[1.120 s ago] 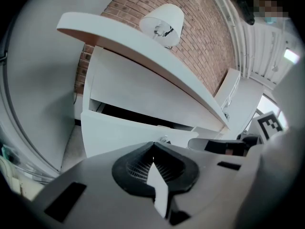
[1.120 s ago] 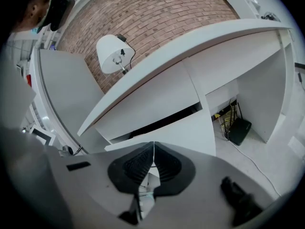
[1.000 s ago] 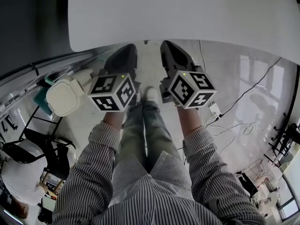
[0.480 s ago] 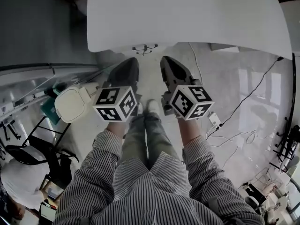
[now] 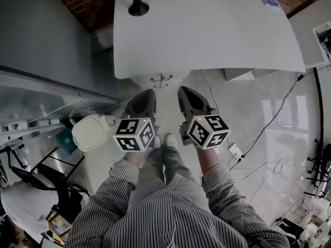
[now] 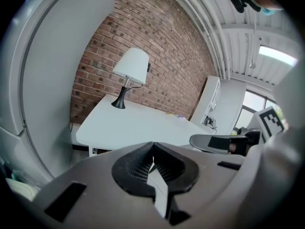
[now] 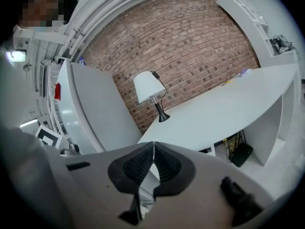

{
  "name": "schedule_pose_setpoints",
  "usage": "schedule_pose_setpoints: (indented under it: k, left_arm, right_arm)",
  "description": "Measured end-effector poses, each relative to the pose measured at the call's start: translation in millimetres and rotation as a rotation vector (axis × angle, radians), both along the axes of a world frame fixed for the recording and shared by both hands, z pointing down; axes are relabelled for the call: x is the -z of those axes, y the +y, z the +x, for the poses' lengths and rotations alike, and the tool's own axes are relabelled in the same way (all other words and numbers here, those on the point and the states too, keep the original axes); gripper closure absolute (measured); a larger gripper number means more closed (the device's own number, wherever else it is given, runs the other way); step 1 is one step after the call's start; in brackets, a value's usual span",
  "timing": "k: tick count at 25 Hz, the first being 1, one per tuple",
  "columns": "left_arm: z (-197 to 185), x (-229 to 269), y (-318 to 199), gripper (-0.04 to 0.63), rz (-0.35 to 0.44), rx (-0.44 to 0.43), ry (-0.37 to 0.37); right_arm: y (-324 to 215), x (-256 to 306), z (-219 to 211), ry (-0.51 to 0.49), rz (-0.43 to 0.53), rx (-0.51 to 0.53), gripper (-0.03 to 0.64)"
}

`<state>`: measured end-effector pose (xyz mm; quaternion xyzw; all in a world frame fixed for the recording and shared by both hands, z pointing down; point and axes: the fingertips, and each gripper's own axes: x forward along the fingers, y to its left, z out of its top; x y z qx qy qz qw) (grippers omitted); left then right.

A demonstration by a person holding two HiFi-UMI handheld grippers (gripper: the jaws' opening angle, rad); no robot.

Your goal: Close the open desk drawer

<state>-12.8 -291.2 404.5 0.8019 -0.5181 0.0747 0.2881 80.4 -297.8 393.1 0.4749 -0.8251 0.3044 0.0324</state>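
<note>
Stands short of the white desk, striped sleeves bent at the elbows. Holds left gripper and right gripper side by side, tips aimed far toward the desk. Clenches both empty, pads meeting. Cannot tell the drawer surely: perhaps the pale box under the desk's near right edge, well apart.

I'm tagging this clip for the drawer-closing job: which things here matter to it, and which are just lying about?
Job: desk; left gripper and right gripper, both with fingers shut and empty. The drawer itself isn't clearly visible.
Lying about: lamp; power strip on the floor.
</note>
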Motion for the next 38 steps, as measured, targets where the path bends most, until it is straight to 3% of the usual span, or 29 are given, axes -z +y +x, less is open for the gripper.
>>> schedule_pose_setpoints:
  k: [4,11,15,28,32,38]
  left_arm:
    - [4,25,13,0.583,0.051,-0.041,0.001]
    - [9,77,21,0.583,0.099,-0.021,0.030]
    - [12,100,29,0.583,0.140,-0.051,0.039]
    - [17,140,77,0.583,0.191,-0.122,0.060]
    - [14,155,87,0.583,0.224,-0.130,0.063]
    - [14,163,100,0.583,0.252,-0.163,0.045]
  right_arm:
    - [6,30,-10,0.030,0.057,0.028,0.600]
    - [18,84,-5,0.043,0.126,0.023,0.600]
    - [31,104,-5,0.059,0.141,0.027,0.600]
    - [87,141,-17,0.060,0.212,0.071,0.600]
    - [98,160,-25,0.057,0.293,0.056,0.600]
    - [110,180,-38,0.031,0.358,0.119,0.600]
